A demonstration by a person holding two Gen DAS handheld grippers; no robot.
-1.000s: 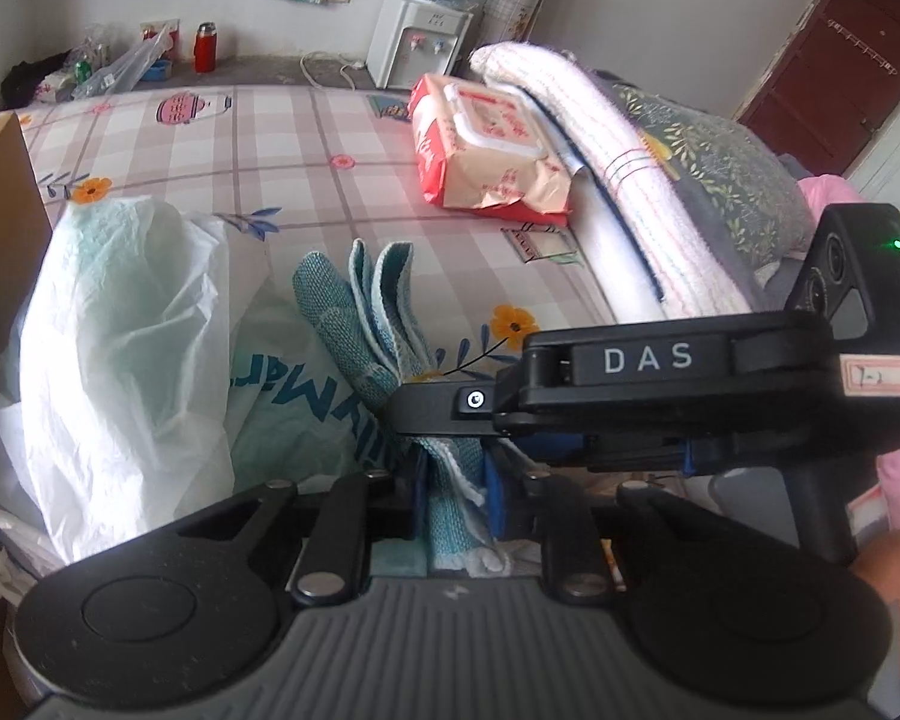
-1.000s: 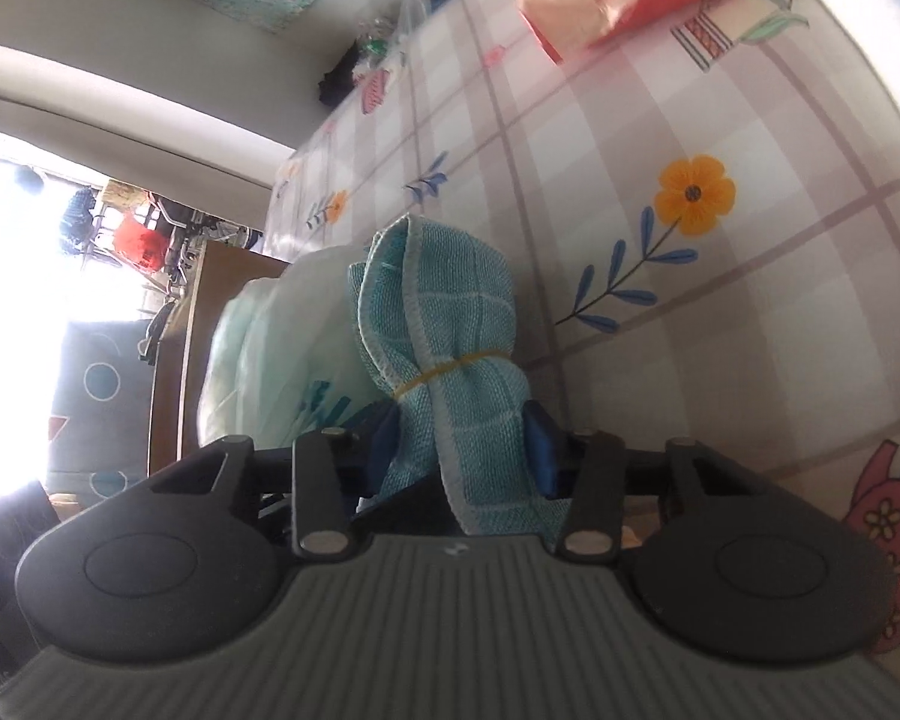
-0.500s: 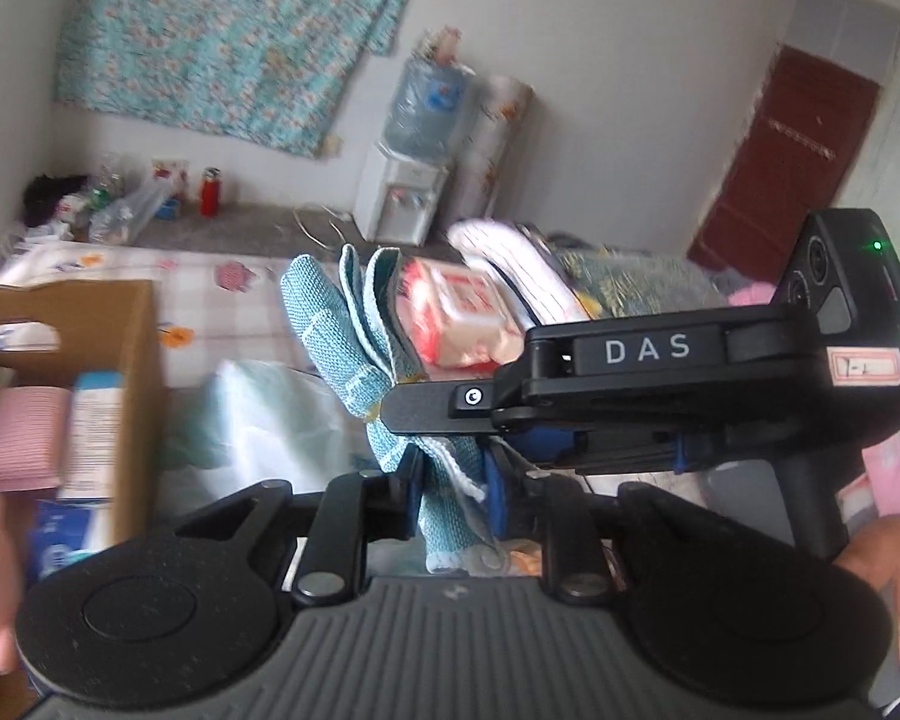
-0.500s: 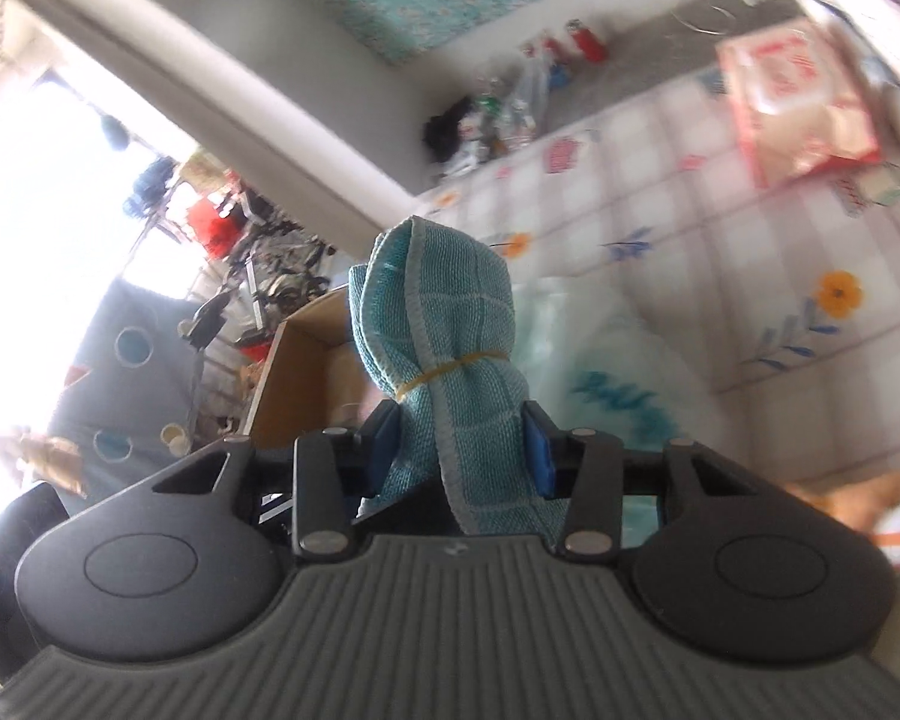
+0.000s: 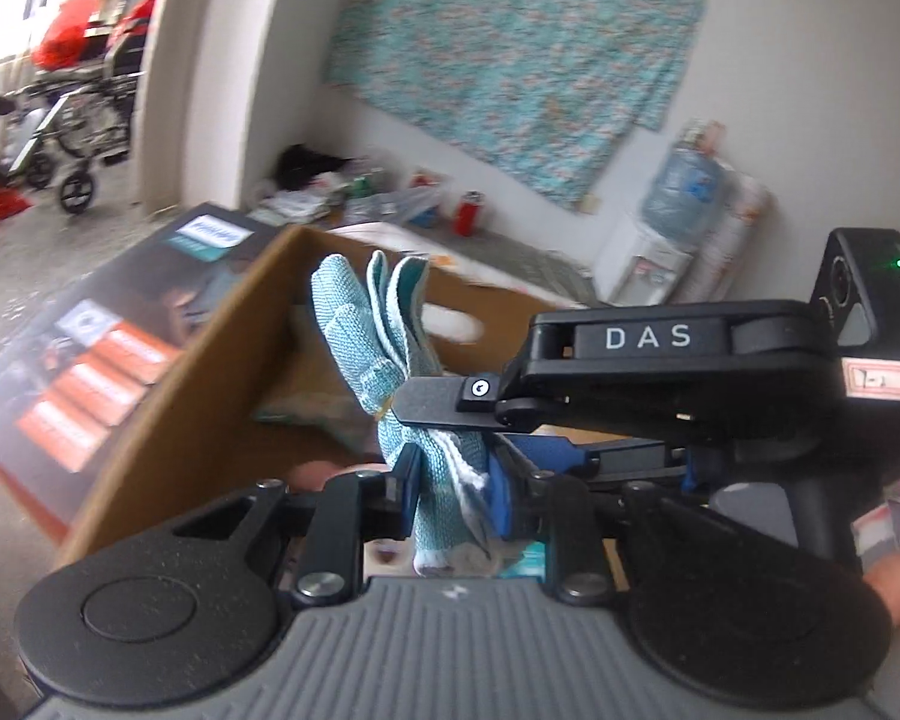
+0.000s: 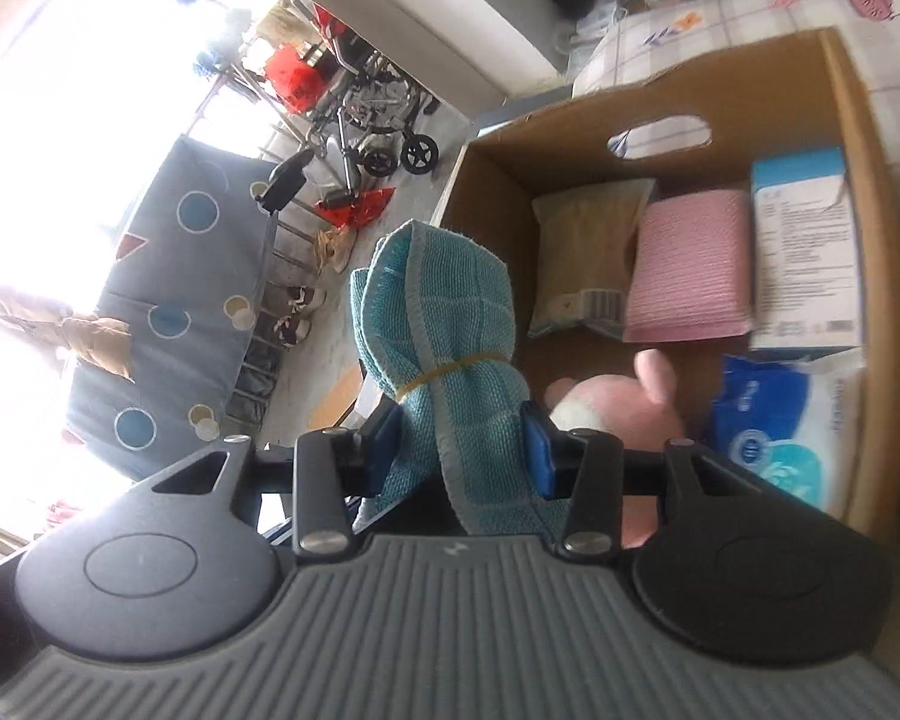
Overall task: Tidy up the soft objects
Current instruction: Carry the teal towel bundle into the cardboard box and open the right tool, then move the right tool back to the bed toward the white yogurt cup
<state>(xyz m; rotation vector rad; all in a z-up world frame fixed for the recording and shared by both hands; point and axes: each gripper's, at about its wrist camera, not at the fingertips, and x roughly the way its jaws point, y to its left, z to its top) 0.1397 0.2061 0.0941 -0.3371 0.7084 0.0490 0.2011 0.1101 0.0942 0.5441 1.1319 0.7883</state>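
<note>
Both hand-held grippers grip one bundle of teal knitted gloves (image 5: 390, 354), bound with a yellow rubber band (image 6: 450, 369).

Left hand-held gripper (image 5: 453, 495): blue pads either side of the bundle's cuff end; jaws narrow and opening, the gloves between them and in contact with both pads. The glove fingers point up and away from the camera.

Right hand-held gripper (image 6: 459, 450): jaws at a moderate gap, clamped on the same bundle just below the rubber band. In the left wrist view its black body, marked "DAS", crosses from the right and meets the gloves from the side.

Position: the bundle is held in the air at the open cardboard box (image 6: 870, 228), near its left wall in the right wrist view.

Box contents, seen from the right wrist: a pale packet (image 6: 588, 252), a pink folded cloth (image 6: 687, 264), a blue-and-white carton (image 6: 804, 252), a blue tissue pack (image 6: 780, 420) and a pink soft toy (image 6: 624, 408).

The box stands against a bed with a checked sheet (image 6: 780, 6).
</note>
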